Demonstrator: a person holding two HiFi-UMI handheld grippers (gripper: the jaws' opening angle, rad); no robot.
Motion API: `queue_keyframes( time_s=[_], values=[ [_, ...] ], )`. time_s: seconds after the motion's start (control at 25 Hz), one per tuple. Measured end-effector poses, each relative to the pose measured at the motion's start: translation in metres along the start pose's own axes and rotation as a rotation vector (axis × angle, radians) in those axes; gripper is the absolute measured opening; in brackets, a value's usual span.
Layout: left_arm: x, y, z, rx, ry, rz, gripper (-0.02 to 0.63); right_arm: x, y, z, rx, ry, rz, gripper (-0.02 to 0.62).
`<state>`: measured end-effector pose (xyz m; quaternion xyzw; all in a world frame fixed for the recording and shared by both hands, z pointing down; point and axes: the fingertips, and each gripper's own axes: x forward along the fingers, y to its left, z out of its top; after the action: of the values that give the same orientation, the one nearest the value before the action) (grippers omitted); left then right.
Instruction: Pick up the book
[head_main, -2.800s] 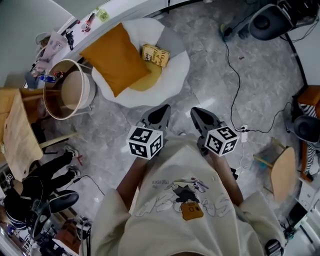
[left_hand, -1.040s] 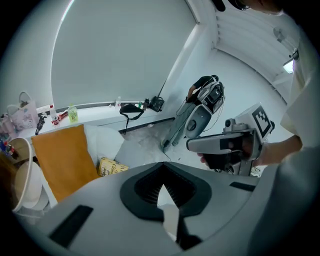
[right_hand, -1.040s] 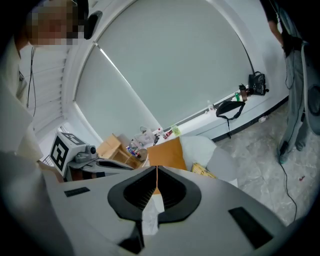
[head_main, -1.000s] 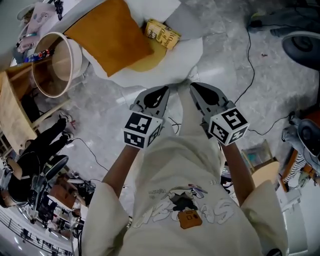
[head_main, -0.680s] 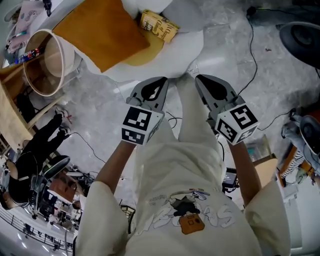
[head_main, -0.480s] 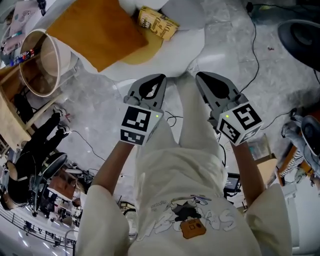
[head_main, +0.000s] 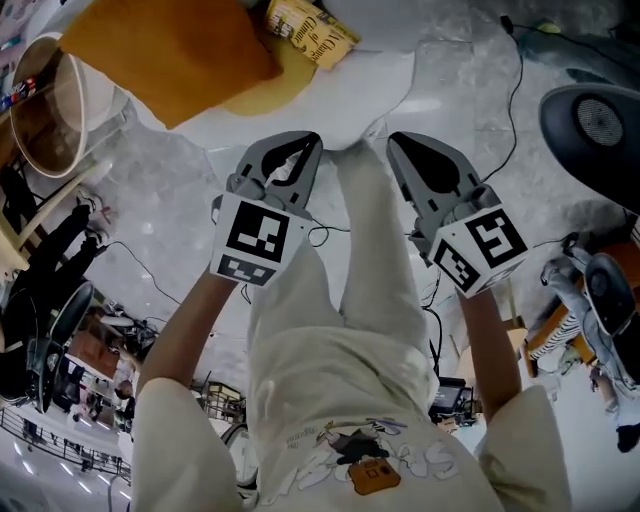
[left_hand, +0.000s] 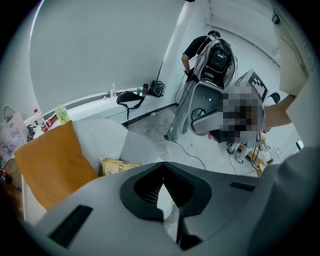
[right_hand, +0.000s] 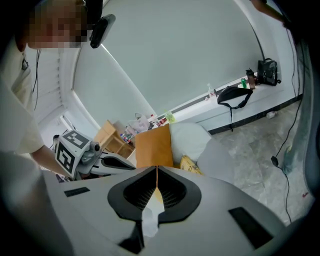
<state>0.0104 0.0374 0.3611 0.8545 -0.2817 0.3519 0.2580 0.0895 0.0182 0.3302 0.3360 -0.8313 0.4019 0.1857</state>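
The left gripper (head_main: 303, 148) and right gripper (head_main: 400, 150) are clenched empty, well short of the yellow book (head_main: 312, 36); best spread 1 gripper's jaws before reaching its edge.

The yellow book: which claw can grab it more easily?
Left, probably. The left claw sits almost straight below the yellow book in the head view, while the right claw is farther off to the side. Both are shut and must open first.

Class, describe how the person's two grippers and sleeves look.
The left gripper and right gripper are both grey and wedge-shaped. Each carries a white cube with black square markers. The person wears a cream short-sleeved shirt with a cartoon print.
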Motion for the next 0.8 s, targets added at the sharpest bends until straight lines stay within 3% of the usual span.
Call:
queue_keyframes(
  time_s=[0.24, 0.48, 0.68, 0.8],
  values=[
    [0.038, 0.019, -0.018, -0.007, 0.014, 0.027, 0.006, 0.020, -0.034, -0.018, 0.004, 0.028, 0.002, 0.025],
    [0.069, 0.040, -0.030, 0.014, 0.012, 0.041, 0.059, 0.042, -0.059, -0.033, 0.010, 0.055, 0.000, 0.025],
    [0.096, 0.054, -0.049, 0.029, 0.072, 0.017, 0.132, 0.057, -0.074, -0.043, -0.011, 0.096, 0.016, 0.025],
    [0.109, 0.064, -0.059, 0.072, 0.102, 0.033, 0.137, 0.066, -0.087, -0.051, -0.002, 0.110, 0.001, 0.025]
  ],
)
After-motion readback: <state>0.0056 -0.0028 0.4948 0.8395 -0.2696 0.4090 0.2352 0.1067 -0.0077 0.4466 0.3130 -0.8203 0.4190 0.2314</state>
